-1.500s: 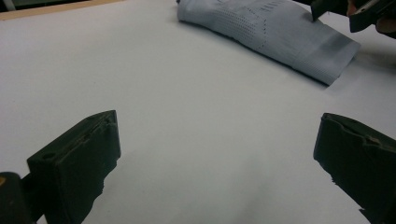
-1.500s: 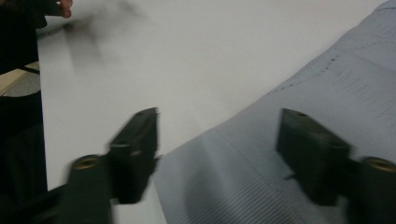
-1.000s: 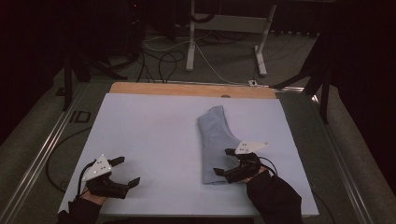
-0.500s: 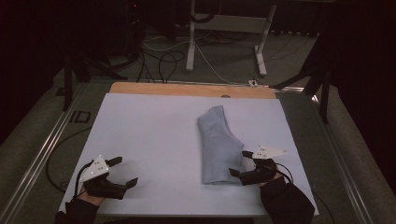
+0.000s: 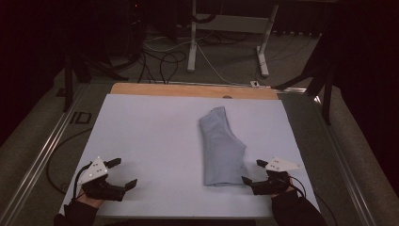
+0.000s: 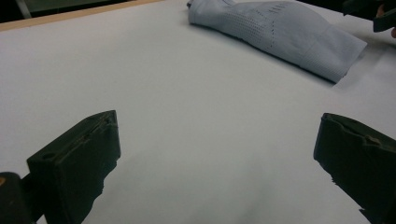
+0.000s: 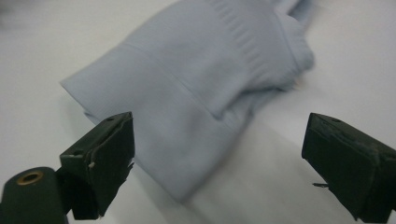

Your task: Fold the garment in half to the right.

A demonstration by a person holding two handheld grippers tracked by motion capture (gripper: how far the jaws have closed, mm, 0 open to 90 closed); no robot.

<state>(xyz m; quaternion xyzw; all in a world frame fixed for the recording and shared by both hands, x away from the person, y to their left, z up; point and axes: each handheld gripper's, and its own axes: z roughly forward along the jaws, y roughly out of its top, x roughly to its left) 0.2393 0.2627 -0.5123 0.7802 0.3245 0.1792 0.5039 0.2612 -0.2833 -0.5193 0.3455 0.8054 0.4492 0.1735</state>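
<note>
A folded pale blue garment lies on the white table sheet, right of centre. In the left gripper view the garment lies far off at the top right. It lies close ahead in the right gripper view, garment. My right gripper is open just off the garment's near right corner, jaws wide apart with nothing between them. Near the front left corner of the sheet, my left gripper is open over bare sheet, well away from the garment.
A wooden strip runs along the table's far edge. Metal rails flank the table on the left. Beyond the table stand white frame legs with loose cables on the floor.
My right gripper has drawn back off the garment's near end toward the right front; the garment now lies flat and free. My left gripper has barely moved.
</note>
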